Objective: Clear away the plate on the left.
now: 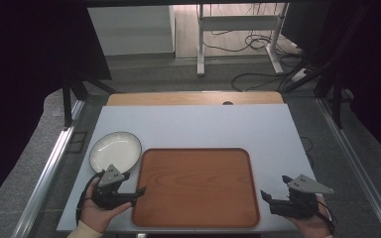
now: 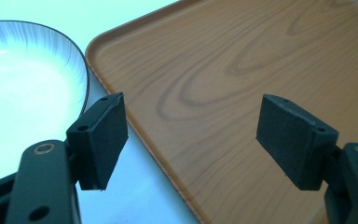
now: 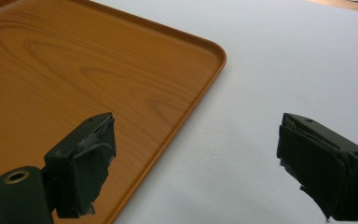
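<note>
Tray (image 1: 196, 186) lies between both open hand-held grippers, plate (image 1: 115, 150) apparently touching it.

A white table top (image 1: 203, 129) lies before a metal stand (image 1: 238, 37) and floor cables (image 1: 258, 44).

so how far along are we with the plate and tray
Nothing looks done yet: the plate sits on the table beside the empty wooden tray. Both jaws stand open and hold nothing; the left hand-held gripper hovers at the tray's left edge near the plate, the right hand-held gripper waits at the right. Any grasping or moving remains.
</note>
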Available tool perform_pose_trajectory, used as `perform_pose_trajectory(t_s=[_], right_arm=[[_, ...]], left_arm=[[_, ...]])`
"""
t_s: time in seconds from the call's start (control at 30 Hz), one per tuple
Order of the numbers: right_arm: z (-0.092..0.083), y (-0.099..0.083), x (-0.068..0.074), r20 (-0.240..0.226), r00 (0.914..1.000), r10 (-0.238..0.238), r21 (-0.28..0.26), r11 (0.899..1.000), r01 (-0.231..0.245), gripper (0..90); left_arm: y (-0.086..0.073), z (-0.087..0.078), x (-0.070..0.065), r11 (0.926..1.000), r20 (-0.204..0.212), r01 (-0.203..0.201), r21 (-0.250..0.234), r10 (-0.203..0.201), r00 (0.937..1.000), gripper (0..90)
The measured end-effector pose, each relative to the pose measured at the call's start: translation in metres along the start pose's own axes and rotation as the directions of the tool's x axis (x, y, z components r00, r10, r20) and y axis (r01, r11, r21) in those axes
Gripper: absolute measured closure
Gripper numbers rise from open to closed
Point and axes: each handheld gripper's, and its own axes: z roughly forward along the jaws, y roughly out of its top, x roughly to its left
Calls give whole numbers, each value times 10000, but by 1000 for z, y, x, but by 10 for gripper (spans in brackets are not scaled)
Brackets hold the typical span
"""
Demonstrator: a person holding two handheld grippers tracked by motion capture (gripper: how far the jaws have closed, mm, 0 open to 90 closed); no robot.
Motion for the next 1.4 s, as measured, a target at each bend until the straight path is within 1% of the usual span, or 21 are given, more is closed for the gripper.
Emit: perform_pose_trajectory(t_s=[0.13,0.2,0.27,0.33,0.4,0.5,0.57,0.7,0.9,0.97,1.1,1.17,1.23,1.4], right_arm=[[2,-2,-4,-105,9999,-69,67,10000,69,134],[2,-2,-5,-78,10000,-30,50,10000,31,138],[3,-2,-4,-124,9999,91,10,10000,-91,141],[4,-1,-2,-154,9999,35,53,10000,-34,143],[5,-2,-1,-183,9998,-41,129,9999,43,146],[2,-3,0,-155,9999,42,140,9999,-40,151],[1,-3,0,-90,10000,16,119,9999,-15,155],[2,-3,0,-105,9999,-14,152,9999,16,159],[2,-4,-1,-120,9999,-20,189,9998,22,162],[2,-4,0,-172,9998,-71,188,9998,74,164],[2,-5,0,-205,9997,-145,215,9997,149,166],[1,-5,-1,-172,9997,-173,231,9996,177,167],[2,-5,-2,-116,9999,-96,225,9997,98,168],[2,-5,-2,-97,9999,-96,201,9997,98,169]], left_arm=[[0,1,0,10000,-20,-53,70,53,10000,236],[0,1,1,9999,13,-91,87,91,10000,235],[0,1,2,9999,15,-118,92,118,9999,232],[-1,-1,3,9998,-20,-158,92,158,9999,226],[-1,-3,3,10000,-34,-73,-12,73,10000,223],[-1,-2,3,10000,66,-29,66,28,10000,222],[0,-1,1,9999,139,-141,99,139,9998,224],[2,-1,0,9996,143,-265,99,264,9995,227],[3,-2,1,9999,5,-100,109,100,9999,231],[4,-4,1,9999,-13,33,98,-33,10000,233],[7,-6,1,10000,-6,16,73,-16,10000,233],[10,-8,1,10000,18,-48,50,48,10000,233],[12,-8,1,10000,21,-71,39,71,10000,233],[18,-8,8,10000,102,-27,68,27,9999,233]])
